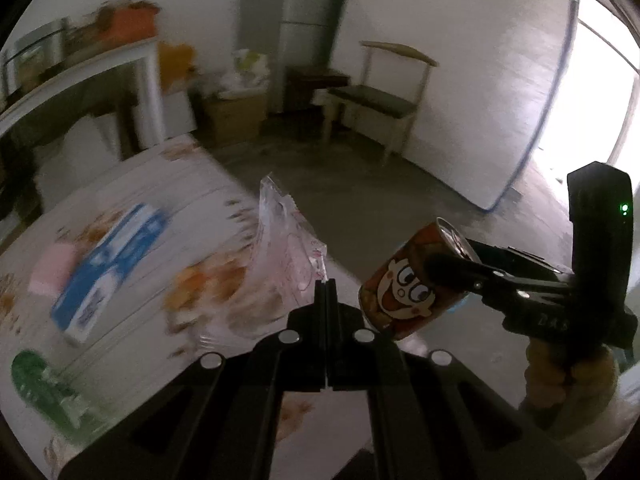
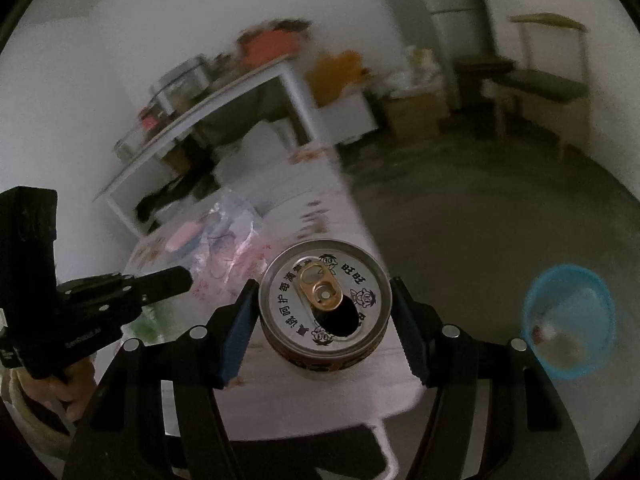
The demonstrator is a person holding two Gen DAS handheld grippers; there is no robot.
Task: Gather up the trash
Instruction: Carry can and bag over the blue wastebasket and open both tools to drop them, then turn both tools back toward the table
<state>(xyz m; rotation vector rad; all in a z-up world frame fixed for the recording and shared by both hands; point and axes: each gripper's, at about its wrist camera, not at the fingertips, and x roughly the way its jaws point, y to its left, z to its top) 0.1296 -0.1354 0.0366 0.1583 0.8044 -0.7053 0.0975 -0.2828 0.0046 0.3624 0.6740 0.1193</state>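
Observation:
My left gripper (image 1: 325, 285) is shut on the lower edge of a clear plastic wrapper (image 1: 284, 248) with red print, which stands up from the jaws over the table's edge. To its right, my right gripper (image 1: 438, 266) is shut on a red drink can (image 1: 400, 288) with a cartoon face, tilted in the air. In the right wrist view the can's opened silver top (image 2: 304, 280) sits between the blue pads of my right gripper (image 2: 323, 286). At the left, the left gripper (image 2: 182, 276) holds the wrapper (image 2: 228, 248). A blue bin (image 2: 568, 320) stands on the floor at the right.
The table has a flower-patterned cloth (image 1: 160, 184). On it lie a blue and white box (image 1: 112, 264), a pink block (image 1: 52, 272) and a green bottle (image 1: 48, 392). A chair (image 1: 384, 96), a white desk (image 1: 80, 76) and a cardboard box (image 1: 236, 116) stand along the walls.

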